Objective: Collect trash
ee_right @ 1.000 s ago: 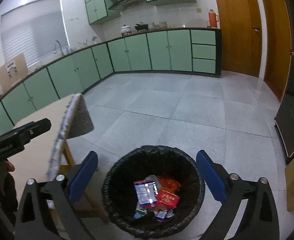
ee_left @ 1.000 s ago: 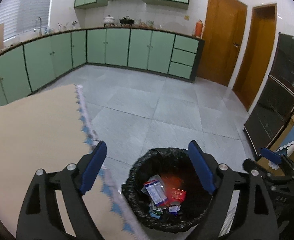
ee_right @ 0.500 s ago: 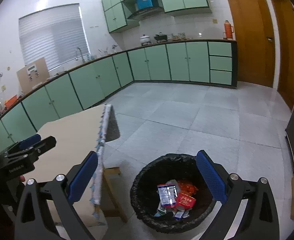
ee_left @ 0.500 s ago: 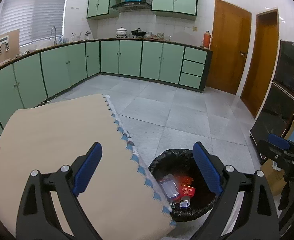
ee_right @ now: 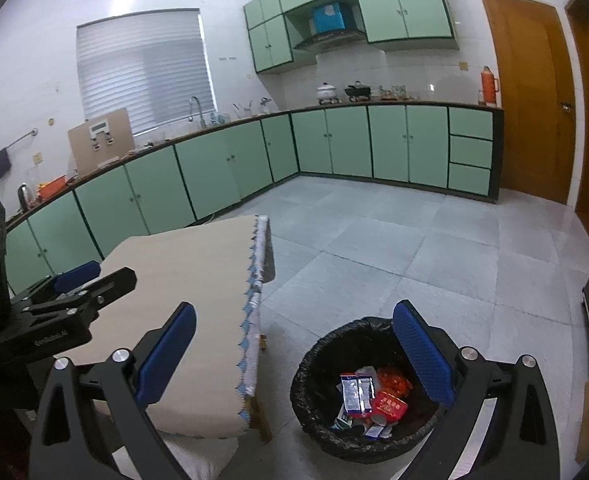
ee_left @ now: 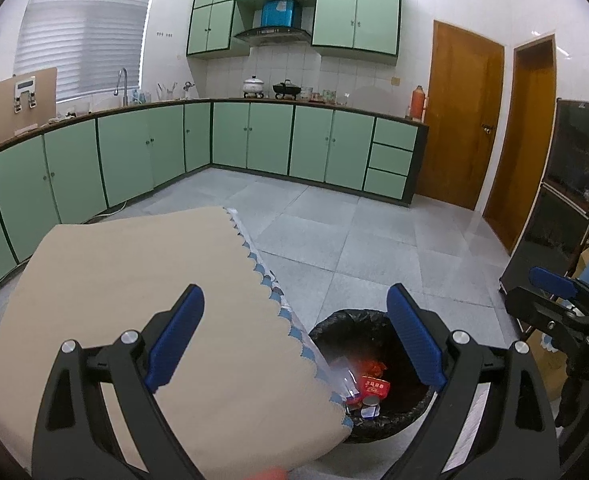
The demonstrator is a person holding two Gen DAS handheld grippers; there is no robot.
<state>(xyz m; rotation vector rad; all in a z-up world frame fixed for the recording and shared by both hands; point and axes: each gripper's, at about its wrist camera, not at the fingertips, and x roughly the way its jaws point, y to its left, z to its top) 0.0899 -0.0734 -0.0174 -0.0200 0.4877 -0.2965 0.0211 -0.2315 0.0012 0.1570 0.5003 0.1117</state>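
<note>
Trash (ee_right: 368, 398) fills your bin (ee_right: 314, 376), half hidden in left view; both grippers (ee_left: 294, 344) (ee_right: 294, 354) gape empty above.

a matt beige cloth (ee_right: 190, 264) with a scalloped blue trim covers the worktop, over wooden legs (ee_right: 263, 420). beside it, a crinkled, glossy black plastic liner (ee_right: 314, 364) lines the bin, holding shiny foil and printed paper wrappers (ee_right: 374, 394). each claw, left (ee_left: 294, 344) and right (ee_right: 294, 352), shows matt black plastic arms, dimpled blue rubbery pads (ee_right: 422, 354) and bright metal screws. the floor (ee_right: 414, 248) is speckled grey tile; the doors (ee_left: 466, 120) are varnished wood.
</note>
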